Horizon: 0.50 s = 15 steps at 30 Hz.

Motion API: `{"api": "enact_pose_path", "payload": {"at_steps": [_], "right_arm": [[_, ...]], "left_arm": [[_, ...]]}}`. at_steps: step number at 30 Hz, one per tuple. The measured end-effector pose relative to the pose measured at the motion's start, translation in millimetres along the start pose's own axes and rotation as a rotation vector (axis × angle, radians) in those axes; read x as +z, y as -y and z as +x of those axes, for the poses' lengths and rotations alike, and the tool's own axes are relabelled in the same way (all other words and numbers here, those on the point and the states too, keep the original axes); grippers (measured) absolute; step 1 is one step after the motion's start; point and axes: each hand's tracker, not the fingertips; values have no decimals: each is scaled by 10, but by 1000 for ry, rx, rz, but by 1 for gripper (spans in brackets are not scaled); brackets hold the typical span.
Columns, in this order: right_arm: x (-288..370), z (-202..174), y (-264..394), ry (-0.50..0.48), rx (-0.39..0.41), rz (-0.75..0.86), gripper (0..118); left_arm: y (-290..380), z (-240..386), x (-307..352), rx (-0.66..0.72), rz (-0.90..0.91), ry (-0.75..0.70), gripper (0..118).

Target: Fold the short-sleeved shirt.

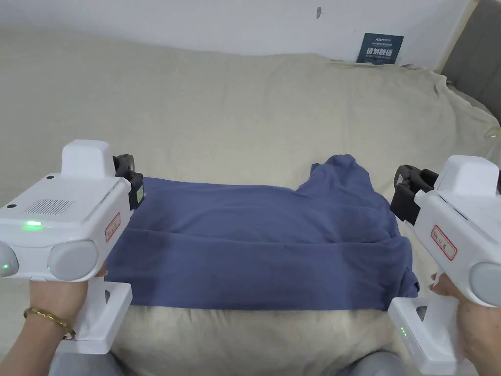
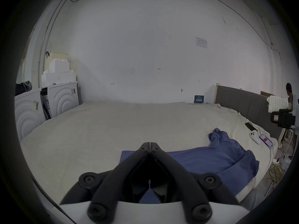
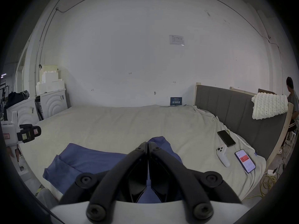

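A blue short-sleeved shirt (image 1: 259,240) lies folded lengthwise into a long band near the front edge of the bed, one sleeve (image 1: 342,171) sticking up at its right end. My left gripper (image 1: 131,181) hovers over the shirt's left end; in the left gripper view its jaws meet at the tips (image 2: 150,144) with nothing between them, above the shirt (image 2: 210,159). My right gripper (image 1: 408,193) floats beside the shirt's right end; its jaws are closed too (image 3: 147,144), empty, over the shirt (image 3: 90,159).
The beige bedsheet (image 1: 220,112) stretches far behind the shirt. Two phones (image 3: 245,160) and a white controller (image 3: 224,157) lie by the grey headboard (image 3: 234,111) at the right. A dark card (image 1: 379,49) leans on the wall. White cabinets (image 2: 48,101) stand left of the bed.
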Motion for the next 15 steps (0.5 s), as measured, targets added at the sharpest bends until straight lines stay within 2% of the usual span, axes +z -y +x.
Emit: {"api": "enact_pose_path", "payload": {"at_steps": [5, 10, 15], "right_arm": [[-197, 2, -8, 0, -13, -23, 0], [-648, 104, -138, 3, 44, -95, 0], [-1524, 321, -354, 30, 74, -311, 0]], "left_arm": [[10, -13, -84, 27, -3, -13, 0], [-39, -26, -258, 30, 6, -32, 0], [-138, -17, -444, 37, 38, -47, 0]]}}
